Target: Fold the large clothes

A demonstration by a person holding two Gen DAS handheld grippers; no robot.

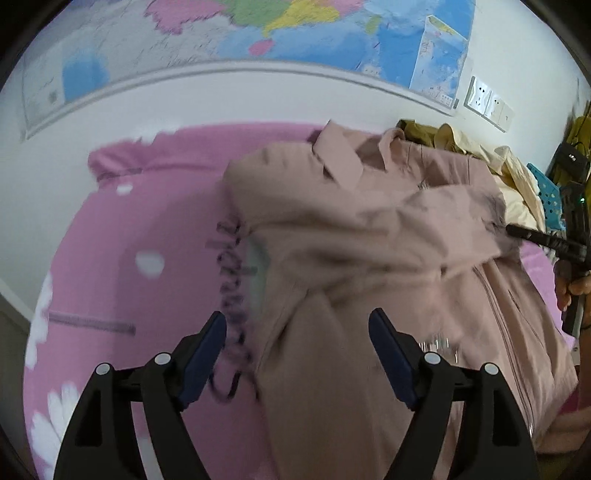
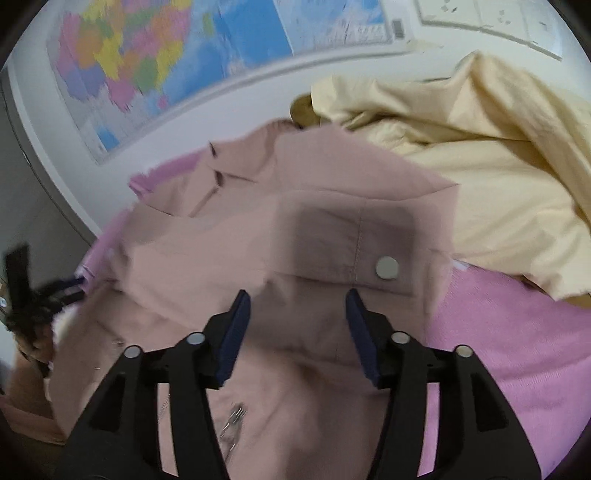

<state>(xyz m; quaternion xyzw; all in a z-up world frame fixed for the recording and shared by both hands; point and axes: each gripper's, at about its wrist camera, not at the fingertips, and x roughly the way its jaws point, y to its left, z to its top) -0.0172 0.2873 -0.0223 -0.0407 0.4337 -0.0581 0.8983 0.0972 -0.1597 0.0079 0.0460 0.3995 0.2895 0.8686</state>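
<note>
Fingers [image 1: 218,332] of both grippers spread wide, holding nothing; pink jacket [image 1: 369,240] lies just beyond them on the bed [image 1: 110,240].

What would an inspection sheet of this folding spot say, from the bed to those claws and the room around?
Surface: pink bedspread with white flowers.
Job's things: dusty-pink jacket lying rumpled, collar toward the wall, silver snap on a flap.
Clutter: cream garment heaped beside the jacket; olive cloth behind it.
Grippers: left claw open over the jacket's edge; right claw open above the snap flap, holding nothing.
Cables: nothing seen clearly.
Surroundings: wall map, wall sockets, blue perforated basket.
</note>
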